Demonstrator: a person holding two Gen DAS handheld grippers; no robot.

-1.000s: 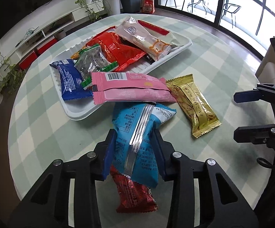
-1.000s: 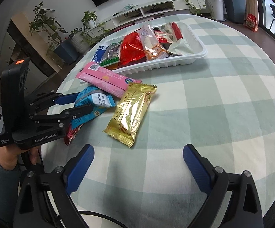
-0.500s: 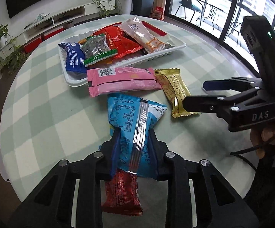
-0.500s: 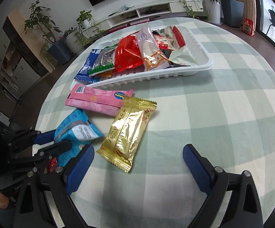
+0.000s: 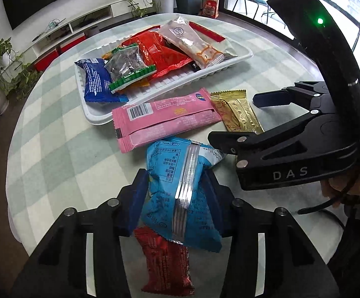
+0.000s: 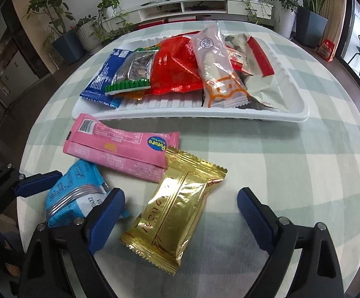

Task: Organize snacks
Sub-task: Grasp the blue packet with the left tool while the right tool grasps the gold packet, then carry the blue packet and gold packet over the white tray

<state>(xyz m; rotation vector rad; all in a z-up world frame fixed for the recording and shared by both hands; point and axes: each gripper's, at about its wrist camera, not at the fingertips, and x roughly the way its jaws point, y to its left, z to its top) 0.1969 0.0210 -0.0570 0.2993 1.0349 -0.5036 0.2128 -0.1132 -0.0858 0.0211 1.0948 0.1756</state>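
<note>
A light blue snack packet (image 5: 180, 193) lies between the pads of my left gripper (image 5: 177, 191), on top of a red packet (image 5: 167, 260). The jaws are opening, and both pads still touch the packet's pinched sides. My right gripper (image 6: 180, 196) is open wide and hangs over a gold packet (image 6: 175, 213), one finger on each side, touching nothing. In the left wrist view the right gripper (image 5: 232, 118) comes in from the right above the gold packet (image 5: 234, 116). A pink packet (image 6: 122, 154) lies in front of the white tray (image 6: 229, 116).
The tray holds several packets, among them a dark blue one (image 6: 105, 79), a red one (image 6: 177, 67) and a pale long one (image 6: 217, 67). A round table with a checked cloth (image 6: 291, 173) carries everything. A hand (image 5: 348, 181) grips the right tool.
The right gripper has moved left until its open fingers straddle the gold packet. The left jaws squeezed the blue packet tighter, then widened again.
</note>
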